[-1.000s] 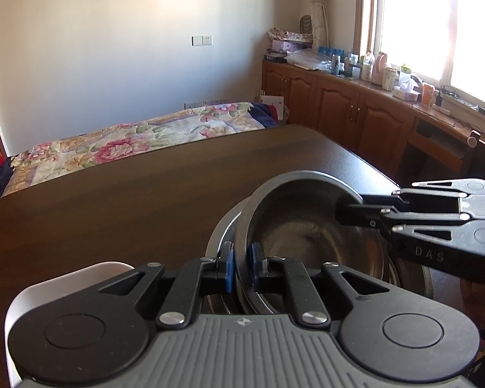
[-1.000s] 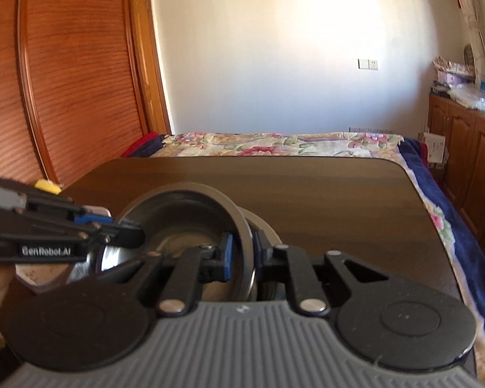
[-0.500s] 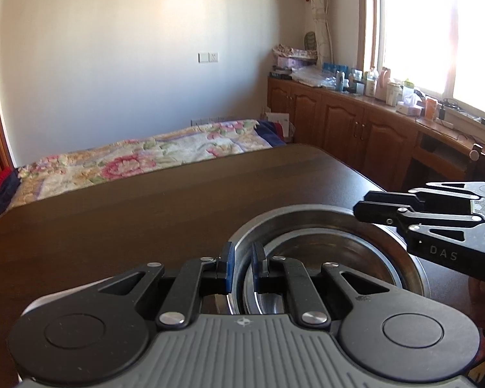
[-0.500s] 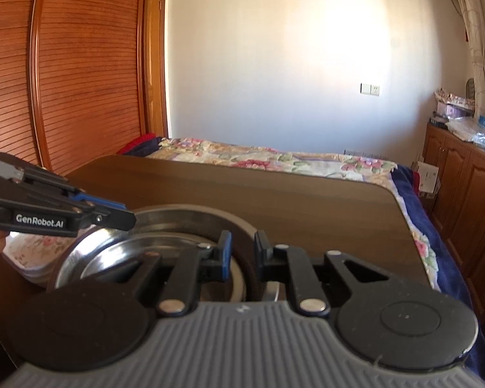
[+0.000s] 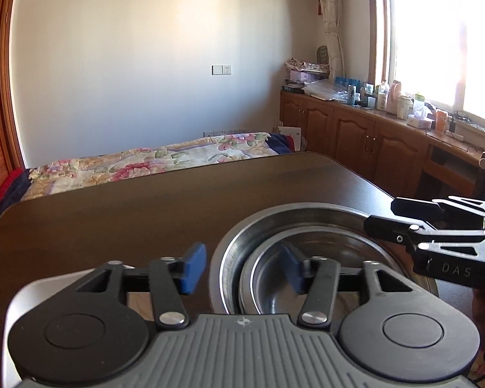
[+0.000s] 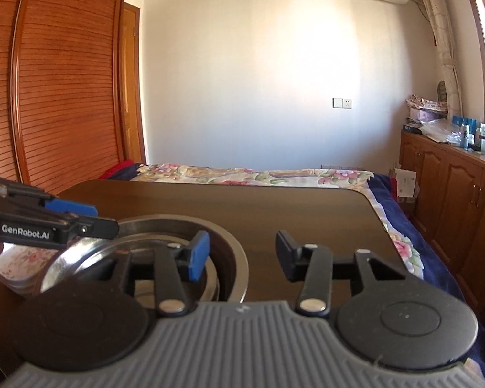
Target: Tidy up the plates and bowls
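Now you are holding both tools level: left tool (image 5: pixel 244 268) and right tool (image 6: pixel 242 255) are just opening, straddling the nested bowls' (image 5: pixel 323 236) rims on the dark table (image 5: pixel 129 213).

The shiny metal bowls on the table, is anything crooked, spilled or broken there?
Nothing stands out. The smaller metal bowl sits level inside the bigger metal bowl on the dark table. No spill or dent shows. The left gripper and right gripper have just opened their jaws, which straddle the rims without pressing them.
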The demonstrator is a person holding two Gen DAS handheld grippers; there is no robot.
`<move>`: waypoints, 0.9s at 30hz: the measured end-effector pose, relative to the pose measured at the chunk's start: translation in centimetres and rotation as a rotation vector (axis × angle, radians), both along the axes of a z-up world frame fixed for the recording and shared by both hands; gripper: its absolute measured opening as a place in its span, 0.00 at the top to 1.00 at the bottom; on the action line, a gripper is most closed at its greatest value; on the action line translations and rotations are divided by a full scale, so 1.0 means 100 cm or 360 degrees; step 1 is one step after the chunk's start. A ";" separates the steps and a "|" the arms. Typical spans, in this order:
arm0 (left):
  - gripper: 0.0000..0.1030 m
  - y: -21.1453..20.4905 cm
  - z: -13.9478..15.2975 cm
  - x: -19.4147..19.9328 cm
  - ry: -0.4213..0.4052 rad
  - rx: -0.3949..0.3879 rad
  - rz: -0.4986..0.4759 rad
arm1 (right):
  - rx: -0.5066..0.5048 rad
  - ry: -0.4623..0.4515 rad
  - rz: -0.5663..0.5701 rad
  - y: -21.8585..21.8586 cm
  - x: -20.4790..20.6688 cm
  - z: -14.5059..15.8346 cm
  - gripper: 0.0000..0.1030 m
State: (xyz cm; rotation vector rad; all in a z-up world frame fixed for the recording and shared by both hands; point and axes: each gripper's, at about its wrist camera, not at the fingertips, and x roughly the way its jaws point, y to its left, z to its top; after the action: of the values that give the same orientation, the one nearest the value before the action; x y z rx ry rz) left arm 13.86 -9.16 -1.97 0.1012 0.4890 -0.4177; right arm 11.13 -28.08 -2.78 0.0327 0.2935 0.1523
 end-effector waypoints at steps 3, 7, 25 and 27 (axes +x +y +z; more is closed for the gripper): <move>0.26 -0.001 -0.003 -0.003 -0.0019 -0.0003 0.0017 | 0.0003 0.0007 -0.0012 0.001 0.000 -0.003 0.48; 0.12 -0.004 -0.007 -0.009 -0.0060 0.0017 0.0038 | 0.0022 0.0024 -0.0023 0.000 -0.001 -0.007 0.43; 0.06 0.008 -0.020 -0.018 -0.0048 -0.0042 0.0121 | 0.0028 0.0015 -0.0043 0.005 -0.011 -0.012 0.00; 0.10 0.009 -0.022 -0.019 -0.0046 -0.0057 0.0109 | 0.0028 0.0009 -0.0039 0.006 -0.011 -0.013 0.00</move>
State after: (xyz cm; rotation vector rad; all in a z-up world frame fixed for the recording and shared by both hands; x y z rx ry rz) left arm 11.91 -8.27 -4.18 0.0557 0.4551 -0.3570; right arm 9.99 -27.48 -4.05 0.0542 0.2972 0.1304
